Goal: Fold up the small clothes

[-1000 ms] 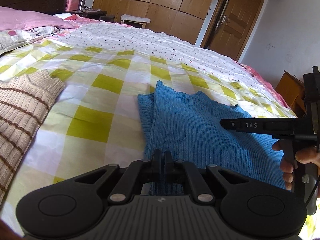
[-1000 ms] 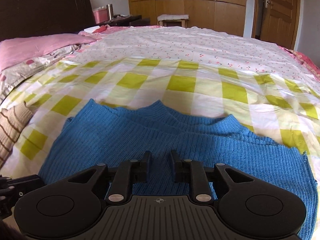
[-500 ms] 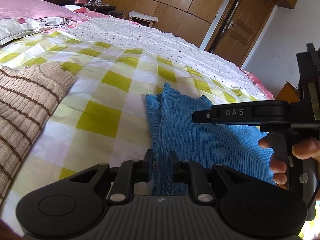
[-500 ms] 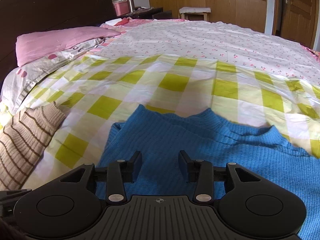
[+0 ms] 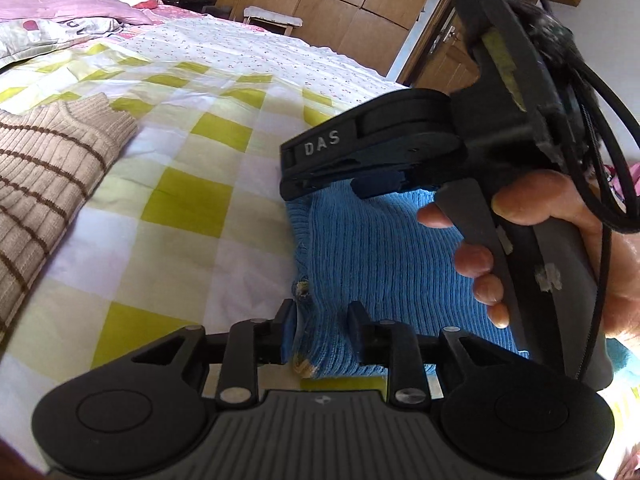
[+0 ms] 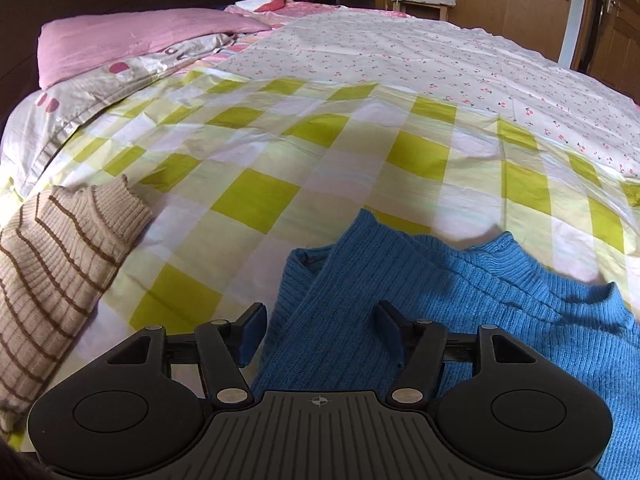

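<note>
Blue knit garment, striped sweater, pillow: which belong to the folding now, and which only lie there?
In the job:
blue knit garment
left gripper, fingers open around its edge
right gripper, open above it

Lying about:
beige striped sweater
pink pillow
checked bedsheet

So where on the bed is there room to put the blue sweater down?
The widest bare patch is the checked quilt between the striped beige sweater and the blue sweater, running up to the cherry-print sheet. It is crowded by the pink pillow and near the right hand-held gripper, over the blue knit.
</note>
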`<action>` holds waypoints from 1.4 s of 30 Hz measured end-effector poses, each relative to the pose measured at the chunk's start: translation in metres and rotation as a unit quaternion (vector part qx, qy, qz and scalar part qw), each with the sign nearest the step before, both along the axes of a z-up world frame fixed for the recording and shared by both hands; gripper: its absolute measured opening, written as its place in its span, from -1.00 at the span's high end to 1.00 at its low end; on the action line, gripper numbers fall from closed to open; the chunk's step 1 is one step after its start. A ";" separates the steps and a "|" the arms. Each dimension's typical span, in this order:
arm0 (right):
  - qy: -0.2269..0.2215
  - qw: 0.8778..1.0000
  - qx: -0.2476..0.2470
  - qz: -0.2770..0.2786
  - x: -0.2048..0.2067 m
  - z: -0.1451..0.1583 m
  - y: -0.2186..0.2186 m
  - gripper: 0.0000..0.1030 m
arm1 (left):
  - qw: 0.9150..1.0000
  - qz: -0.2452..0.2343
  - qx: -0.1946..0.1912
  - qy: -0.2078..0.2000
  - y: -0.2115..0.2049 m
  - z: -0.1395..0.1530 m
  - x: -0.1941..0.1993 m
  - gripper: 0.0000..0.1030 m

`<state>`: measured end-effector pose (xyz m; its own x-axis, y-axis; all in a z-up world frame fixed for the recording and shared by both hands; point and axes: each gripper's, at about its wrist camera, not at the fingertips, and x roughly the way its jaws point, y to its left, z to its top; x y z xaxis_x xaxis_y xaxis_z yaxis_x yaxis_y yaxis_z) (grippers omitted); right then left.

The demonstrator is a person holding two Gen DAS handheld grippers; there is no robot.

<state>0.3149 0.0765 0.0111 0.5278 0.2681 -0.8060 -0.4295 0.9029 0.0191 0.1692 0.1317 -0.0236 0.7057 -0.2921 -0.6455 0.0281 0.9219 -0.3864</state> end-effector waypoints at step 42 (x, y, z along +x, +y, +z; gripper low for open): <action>-0.031 0.998 -0.056 0.004 0.001 -0.010 0.008 0.35 | 1.000 -0.008 0.012 -0.024 -0.015 -0.011 -0.007 0.06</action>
<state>0.3157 0.0846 0.0010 0.5764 0.1829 -0.7964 -0.4333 0.8948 -0.1081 0.1620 0.1166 -0.0344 0.7306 -0.2886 -0.6189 0.0613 0.9304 -0.3614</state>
